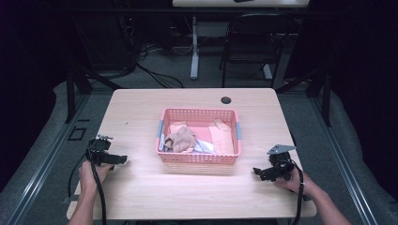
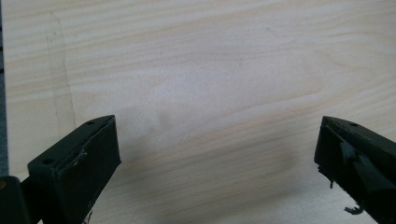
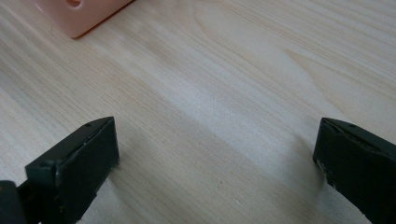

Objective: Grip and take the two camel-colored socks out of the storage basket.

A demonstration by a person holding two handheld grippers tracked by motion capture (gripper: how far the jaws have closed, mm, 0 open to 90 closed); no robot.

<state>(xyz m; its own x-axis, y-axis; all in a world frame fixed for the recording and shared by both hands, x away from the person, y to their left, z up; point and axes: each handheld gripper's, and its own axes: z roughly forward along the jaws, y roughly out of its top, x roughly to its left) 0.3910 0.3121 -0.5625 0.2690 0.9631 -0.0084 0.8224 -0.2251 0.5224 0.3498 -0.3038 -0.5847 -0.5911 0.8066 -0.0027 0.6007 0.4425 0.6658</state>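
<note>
While both hands rest on the tabletop, the pink basket sits mid-table between them, well apart from each. Inside it: a tan crumpled cloth, a peach folded cloth, and something white between them. Left gripper is at the left edge, fingers wide apart over bare wood, nothing held. Right gripper is near the basket's right corner, fingers also apart, empty.
</note>
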